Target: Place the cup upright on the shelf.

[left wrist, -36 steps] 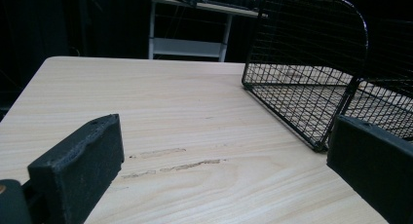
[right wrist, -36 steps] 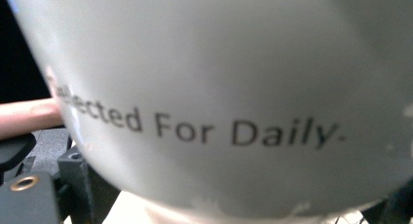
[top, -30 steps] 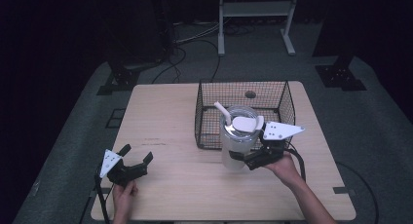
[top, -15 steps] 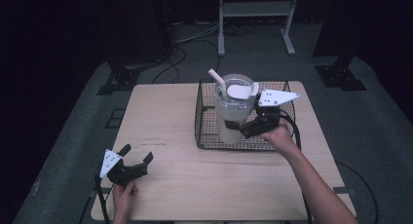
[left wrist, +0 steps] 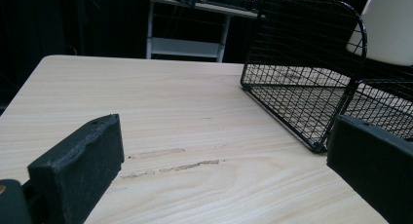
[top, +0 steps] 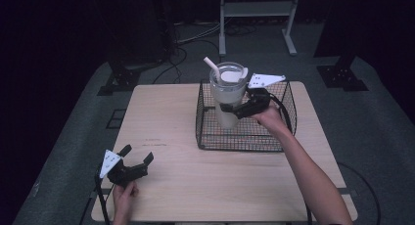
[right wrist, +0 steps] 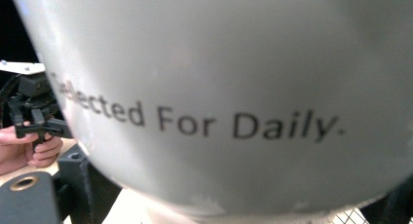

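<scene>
Two tongs are in our hands at a pale wooden desk. Our right tongs are clenched around a large frosted tumbler with a white lid and a straw, gripping it at mid-body from its right side. We hold the tumbler upright and lifted, its base above the floor of a black wire basket that stands on the far right part of the desk; the upper half of the tumbler rises well above the basket's rim. In the right gripper view the tumbler's wall sits right against the camera, and we read the printed words "Selected For Daily." across it, with a strip of basket mesh at the lower right corner. Our left tongs rest low at the near left corner of the desk, well apart from the basket, with the jaws spread wide and nothing between them; our left hand grips them from below. In the left gripper view both black jaws rise at the edges with bare wood between, the near corner of the basket lies ahead to the right, and the pale lower part of the tumbler hangs above it at the upper right. Beyond the desk we see a dark floor with cables and a metal-legged stand.
</scene>
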